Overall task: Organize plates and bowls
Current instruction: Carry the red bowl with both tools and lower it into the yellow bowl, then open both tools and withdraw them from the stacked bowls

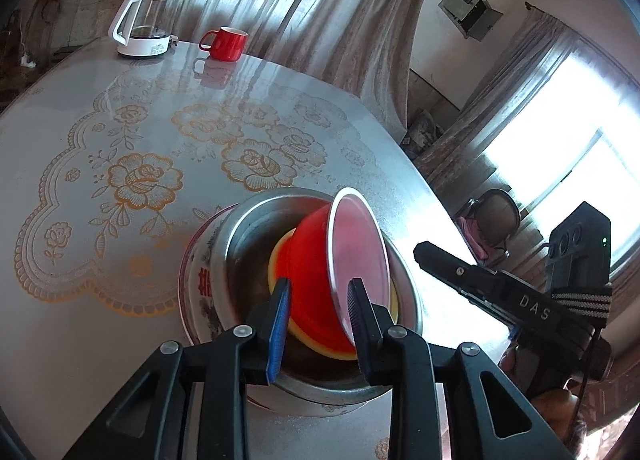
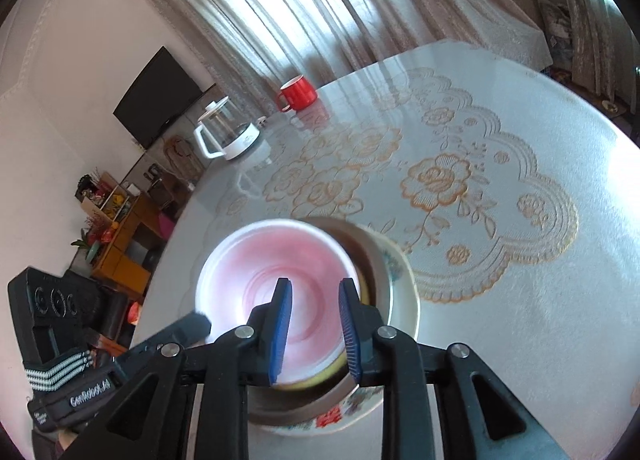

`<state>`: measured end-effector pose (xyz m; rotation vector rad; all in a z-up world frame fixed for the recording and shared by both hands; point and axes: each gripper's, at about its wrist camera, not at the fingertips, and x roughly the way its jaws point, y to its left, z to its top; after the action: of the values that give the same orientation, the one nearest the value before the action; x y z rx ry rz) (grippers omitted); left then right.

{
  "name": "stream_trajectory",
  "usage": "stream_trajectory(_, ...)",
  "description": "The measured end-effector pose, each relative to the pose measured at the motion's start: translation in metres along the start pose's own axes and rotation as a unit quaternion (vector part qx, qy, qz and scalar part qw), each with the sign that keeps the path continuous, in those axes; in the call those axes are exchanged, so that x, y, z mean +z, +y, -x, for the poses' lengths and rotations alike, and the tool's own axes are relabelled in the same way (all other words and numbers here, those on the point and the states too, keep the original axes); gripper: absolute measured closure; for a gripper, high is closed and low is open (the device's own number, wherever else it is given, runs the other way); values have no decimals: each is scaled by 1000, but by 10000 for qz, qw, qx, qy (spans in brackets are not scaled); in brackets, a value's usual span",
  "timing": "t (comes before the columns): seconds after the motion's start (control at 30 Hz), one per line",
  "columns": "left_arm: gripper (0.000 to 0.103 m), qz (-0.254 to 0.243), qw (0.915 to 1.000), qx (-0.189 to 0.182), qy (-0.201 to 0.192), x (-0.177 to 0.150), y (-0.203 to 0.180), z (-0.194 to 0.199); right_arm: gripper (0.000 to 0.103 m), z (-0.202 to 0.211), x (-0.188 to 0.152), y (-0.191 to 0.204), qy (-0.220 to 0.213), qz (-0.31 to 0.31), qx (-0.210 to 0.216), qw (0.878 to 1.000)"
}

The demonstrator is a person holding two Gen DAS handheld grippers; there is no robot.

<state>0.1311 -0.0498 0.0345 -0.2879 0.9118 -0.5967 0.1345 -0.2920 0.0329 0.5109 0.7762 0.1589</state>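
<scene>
red bowl (image 1: 320,280) tilted in metal bowl (image 1: 248,228), left gripper (image 1: 320,312) seemingly clamping

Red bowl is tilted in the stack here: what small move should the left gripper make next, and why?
Probably lower and level the red bowl into the yellow bowl, then open. The left gripper grips its rim, and it leans tilted inside the steel basin on the patterned plate, not yet nested.

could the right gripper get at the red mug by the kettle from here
Probably yes, with a long reach. The right gripper is open, holds nothing, and bare table lies between it and the red mug; only the stacked bowls sit directly beneath it.
</scene>
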Motion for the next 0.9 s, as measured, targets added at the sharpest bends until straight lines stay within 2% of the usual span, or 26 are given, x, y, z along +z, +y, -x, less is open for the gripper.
stream_trajectory(0.2,74,-1,9998,142,114,0,6,-10,74,-20,19,3,-32,276,-170,9995)
stream_trajectory(0.43,74,32,9995,136,271,1,8,-18,73,-43,25,2,279,390,-221,9986)
stream_trajectory(0.5,74,-25,9996,111,271,1,6,-17,85,-43,22,2,339,414,-225,9983)
stream_trajectory(0.57,74,-81,9995,115,274,0,4,-17,91,-40,19,4,401,474,-170,9979)
stream_trajectory(0.7,74,-163,9994,137,262,-1,1,-18,92,-31,12,5,489,511,-203,9973)
stream_trajectory(0.77,74,-300,9990,267,215,-3,-2,-19,92,-27,9,2,494,443,-150,9977)
stream_trajectory(0.9,73,-427,9981,408,174,-8,-4,-20,92,-29,5,-4,540,416,-344,9971)
